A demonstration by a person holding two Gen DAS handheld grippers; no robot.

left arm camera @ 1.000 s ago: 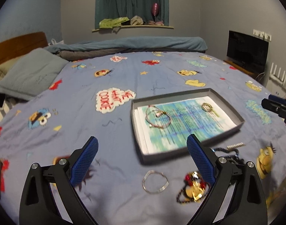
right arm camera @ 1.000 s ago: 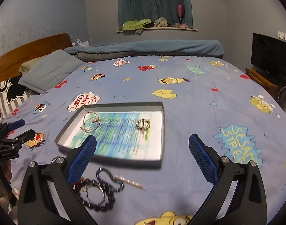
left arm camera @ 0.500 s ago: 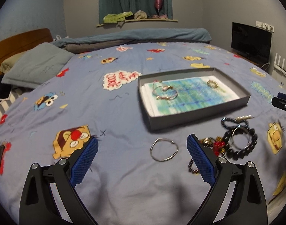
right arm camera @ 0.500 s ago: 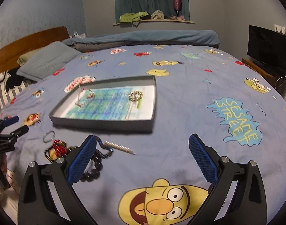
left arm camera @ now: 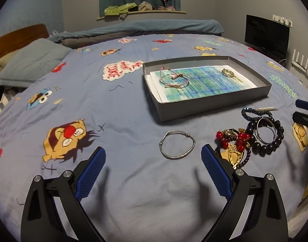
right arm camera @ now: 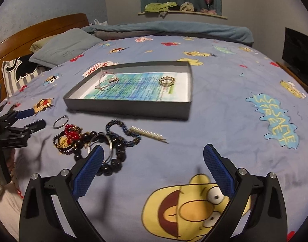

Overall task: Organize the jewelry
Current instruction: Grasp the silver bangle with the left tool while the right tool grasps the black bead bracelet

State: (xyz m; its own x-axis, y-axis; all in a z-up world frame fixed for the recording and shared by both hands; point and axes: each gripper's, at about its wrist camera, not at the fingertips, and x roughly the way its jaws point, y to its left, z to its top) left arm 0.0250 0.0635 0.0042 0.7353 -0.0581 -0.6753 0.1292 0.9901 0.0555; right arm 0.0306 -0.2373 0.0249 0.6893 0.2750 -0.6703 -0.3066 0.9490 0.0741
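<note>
A grey tray (left arm camera: 212, 105) lined with blue-green paper lies on the bed; it also shows in the right wrist view (right arm camera: 125, 106). It holds a pink cord bracelet (left arm camera: 174, 78) and a small gold piece (left arm camera: 227, 73). A silver bangle (left arm camera: 177, 147) lies just beyond my open, empty left gripper (left arm camera: 152, 168). To its right lie a red and gold piece (left arm camera: 234, 143), a black bead bracelet (left arm camera: 266, 135), a dark blue bead bracelet (left arm camera: 251, 114) and a pearl clip (left arm camera: 266, 108). My right gripper (right arm camera: 152, 169) is open and empty beside the black beads (right arm camera: 111, 157).
The bed has a blue cartoon-print sheet (left arm camera: 93, 100). Grey pillows (left arm camera: 30, 62) and a wooden headboard (right arm camera: 39, 32) are at the left. A folded blanket (left arm camera: 143, 28) lies along the far side. A dark TV (left arm camera: 266, 36) stands at the right.
Both grippers have drawn back from the tray and dropped lower toward the loose jewelry on the sheet. Both stay open. The silver bangle now sits between my left fingers' line.
</note>
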